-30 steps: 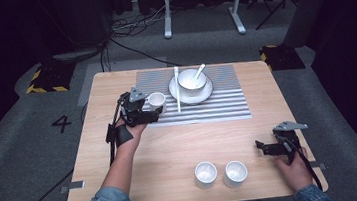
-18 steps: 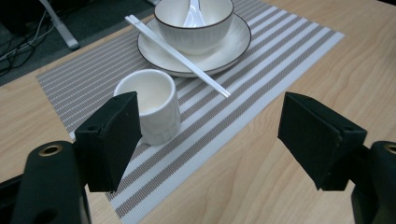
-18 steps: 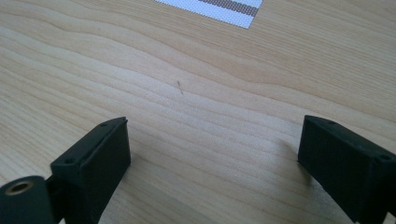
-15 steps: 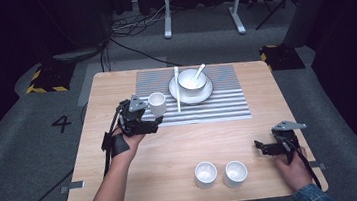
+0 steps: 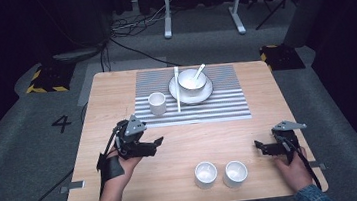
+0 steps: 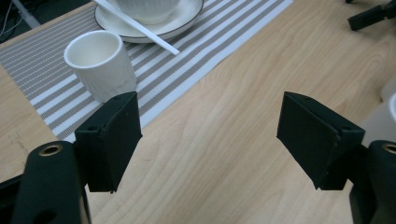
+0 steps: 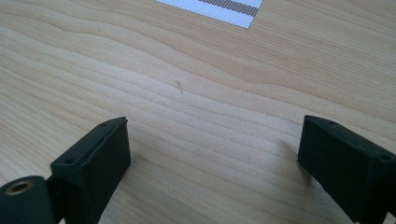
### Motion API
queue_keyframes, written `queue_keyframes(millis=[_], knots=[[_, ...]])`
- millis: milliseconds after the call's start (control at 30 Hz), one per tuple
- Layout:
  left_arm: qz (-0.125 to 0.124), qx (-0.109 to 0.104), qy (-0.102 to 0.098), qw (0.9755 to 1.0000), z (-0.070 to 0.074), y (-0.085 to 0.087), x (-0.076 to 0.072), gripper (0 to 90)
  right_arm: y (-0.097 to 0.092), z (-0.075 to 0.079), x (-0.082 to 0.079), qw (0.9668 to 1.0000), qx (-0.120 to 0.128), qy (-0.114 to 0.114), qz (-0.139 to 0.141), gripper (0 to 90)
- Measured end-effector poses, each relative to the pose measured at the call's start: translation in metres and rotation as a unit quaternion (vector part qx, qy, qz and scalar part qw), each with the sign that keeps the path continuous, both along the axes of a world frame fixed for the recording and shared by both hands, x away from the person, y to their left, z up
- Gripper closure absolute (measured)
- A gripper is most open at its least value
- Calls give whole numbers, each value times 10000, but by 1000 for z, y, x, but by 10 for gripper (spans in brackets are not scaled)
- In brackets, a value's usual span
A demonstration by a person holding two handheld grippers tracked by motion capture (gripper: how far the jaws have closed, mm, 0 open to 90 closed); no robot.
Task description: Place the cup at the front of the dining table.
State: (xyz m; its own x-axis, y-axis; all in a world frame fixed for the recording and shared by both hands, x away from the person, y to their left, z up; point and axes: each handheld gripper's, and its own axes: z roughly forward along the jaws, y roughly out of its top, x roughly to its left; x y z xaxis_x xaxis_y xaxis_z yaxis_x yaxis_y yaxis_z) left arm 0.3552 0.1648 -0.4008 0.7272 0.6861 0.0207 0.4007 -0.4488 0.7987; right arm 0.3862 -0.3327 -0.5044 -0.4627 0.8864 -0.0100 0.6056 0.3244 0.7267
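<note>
A small white cup (image 5: 157, 103) stands upright on the left part of the striped placemat (image 5: 217, 106); in the left gripper view the cup (image 6: 100, 65) is beyond the left jaw. My left gripper (image 5: 157, 144) hovers over bare wood nearer the person, apart from the cup. Its jaws have just been closing a little, but they stand open with nothing between them (image 6: 210, 140). My right gripper (image 5: 261, 147) rests low at the table's right front, open over bare wood (image 7: 215, 158).
A white bowl with a spoon (image 5: 192, 79) sits on a plate (image 5: 206, 93) on the mat, with a white stick (image 5: 177, 88) beside it. Two more white cups (image 5: 206, 174) (image 5: 235, 173) stand near the front edge between the hands.
The left gripper has drawn back from the cup on the mat toward the person's side. The cup stays where it was. The right gripper has not moved.
</note>
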Motion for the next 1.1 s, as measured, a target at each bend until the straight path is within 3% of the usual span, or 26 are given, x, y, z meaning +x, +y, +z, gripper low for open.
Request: queue_keyframes(millis=[100,167,300,400,767,1100], knots=[[-10,-162,-9,9999,-6,4,-10,220,0,0,0,10000,0,1,0,95],[-16,-100,69,9999,-7,6,-12,217,0,0,0,10000,2,2,-3,95],[19,-327,9,9995,-5,13,-21,218,0,0,0,10000,0,-1,0,95],[10,-289,-73,9996,-6,16,-26,217,0,0,0,10000,1,1,-2,95],[44,-256,40,9997,-27,28,-40,213,0,0,0,10000,2,2,-3,95],[-33,43,265,9996,-41,37,-44,209,0,0,0,10000,3,2,-4,95]])
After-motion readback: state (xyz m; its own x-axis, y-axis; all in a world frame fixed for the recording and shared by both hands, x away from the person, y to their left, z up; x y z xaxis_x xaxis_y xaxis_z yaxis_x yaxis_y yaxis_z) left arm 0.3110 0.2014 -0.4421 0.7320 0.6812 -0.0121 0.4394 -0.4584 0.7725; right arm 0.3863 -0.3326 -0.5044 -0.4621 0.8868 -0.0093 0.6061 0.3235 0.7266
